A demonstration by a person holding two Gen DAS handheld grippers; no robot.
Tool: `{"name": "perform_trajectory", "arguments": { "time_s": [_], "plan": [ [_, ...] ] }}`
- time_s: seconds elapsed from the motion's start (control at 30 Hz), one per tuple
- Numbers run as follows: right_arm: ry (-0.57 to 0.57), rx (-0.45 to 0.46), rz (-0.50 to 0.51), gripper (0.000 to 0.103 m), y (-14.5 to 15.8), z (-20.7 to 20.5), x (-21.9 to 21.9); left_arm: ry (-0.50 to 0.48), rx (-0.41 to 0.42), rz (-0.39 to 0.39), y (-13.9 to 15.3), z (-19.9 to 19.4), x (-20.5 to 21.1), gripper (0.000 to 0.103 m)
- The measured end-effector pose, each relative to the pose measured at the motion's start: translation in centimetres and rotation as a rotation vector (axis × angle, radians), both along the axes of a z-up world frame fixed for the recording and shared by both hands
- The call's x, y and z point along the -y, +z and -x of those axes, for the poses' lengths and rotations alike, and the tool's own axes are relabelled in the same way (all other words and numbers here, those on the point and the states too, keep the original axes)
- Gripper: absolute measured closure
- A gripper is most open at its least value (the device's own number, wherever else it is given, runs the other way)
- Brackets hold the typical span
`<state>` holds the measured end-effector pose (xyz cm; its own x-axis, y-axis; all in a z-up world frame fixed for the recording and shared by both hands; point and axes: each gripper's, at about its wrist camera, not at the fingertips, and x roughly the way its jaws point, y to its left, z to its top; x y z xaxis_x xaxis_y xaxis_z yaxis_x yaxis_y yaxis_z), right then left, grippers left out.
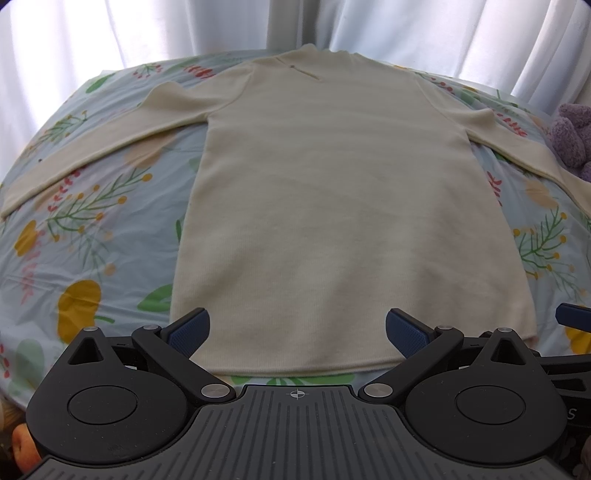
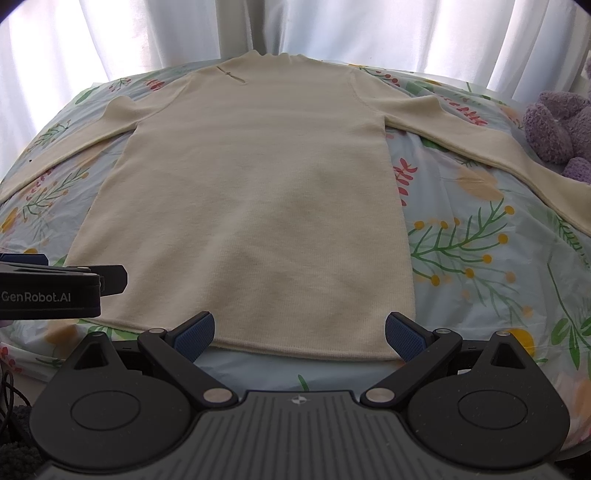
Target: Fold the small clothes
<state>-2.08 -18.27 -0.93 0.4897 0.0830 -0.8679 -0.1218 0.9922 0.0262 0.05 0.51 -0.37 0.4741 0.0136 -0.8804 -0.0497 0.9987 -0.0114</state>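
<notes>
A cream long-sleeved knit top (image 1: 306,206) lies flat on a floral bedsheet (image 1: 74,258), collar at the far end, hem nearest me, both sleeves spread out to the sides. It also shows in the right wrist view (image 2: 258,206). My left gripper (image 1: 297,332) is open and empty, hovering just above the hem. My right gripper (image 2: 299,334) is open and empty, above the hem toward its right part. The left gripper's body (image 2: 51,291) shows at the left edge of the right wrist view.
White curtains (image 1: 184,26) hang behind the bed. A purple plush toy (image 2: 557,129) sits at the right, next to the right sleeve (image 2: 517,158). The left sleeve (image 1: 74,155) runs toward the bed's left edge.
</notes>
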Motion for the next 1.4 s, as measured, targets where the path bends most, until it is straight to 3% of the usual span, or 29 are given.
{"name": "perform_trajectory", "arguments": {
  "time_s": [1.4],
  "plan": [
    [0.011,-0.001,-0.008,0.004,-0.02,-0.59,-0.13,-0.003,-0.027,-0.002,-0.34,-0.7,-0.21,0.0]
  ]
}}
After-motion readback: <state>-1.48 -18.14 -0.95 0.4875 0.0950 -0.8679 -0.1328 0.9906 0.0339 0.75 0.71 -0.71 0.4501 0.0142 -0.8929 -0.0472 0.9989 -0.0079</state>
